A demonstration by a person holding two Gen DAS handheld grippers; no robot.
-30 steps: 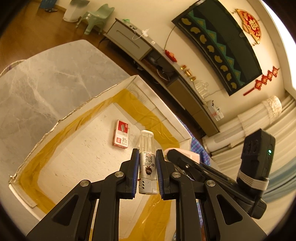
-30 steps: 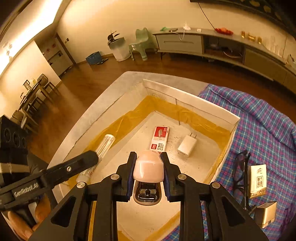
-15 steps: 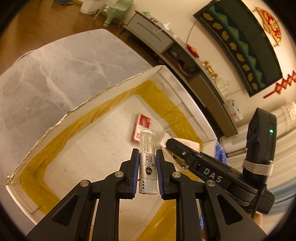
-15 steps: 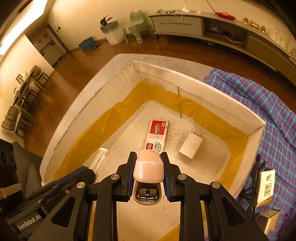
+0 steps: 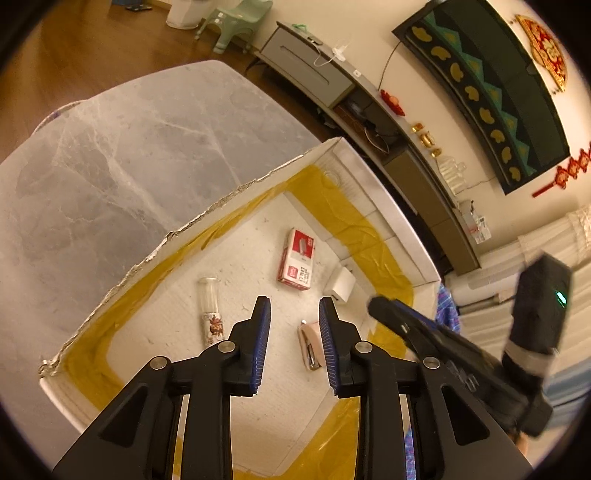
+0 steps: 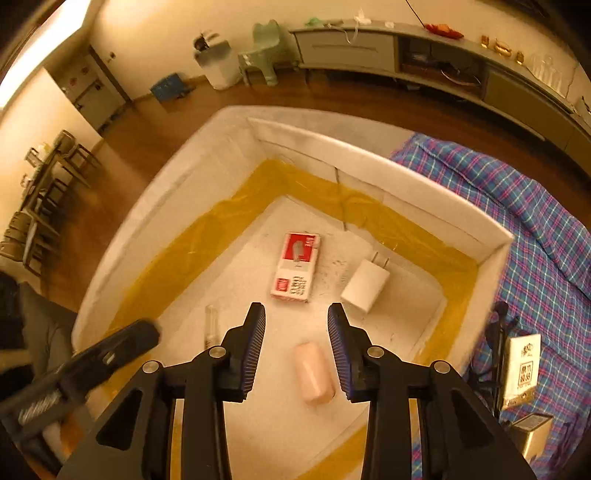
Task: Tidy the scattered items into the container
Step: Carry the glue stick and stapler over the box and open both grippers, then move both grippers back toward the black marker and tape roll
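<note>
Both grippers are opening, nothing between their pads: left gripper has dropped its clear lighter left of it, right gripper its pink stapler below, both now in the white box; glasses remain outside.

Warm-lit room: wooden floor, long grey sideboard against a cream wall, green plastic chair beside it
</note>
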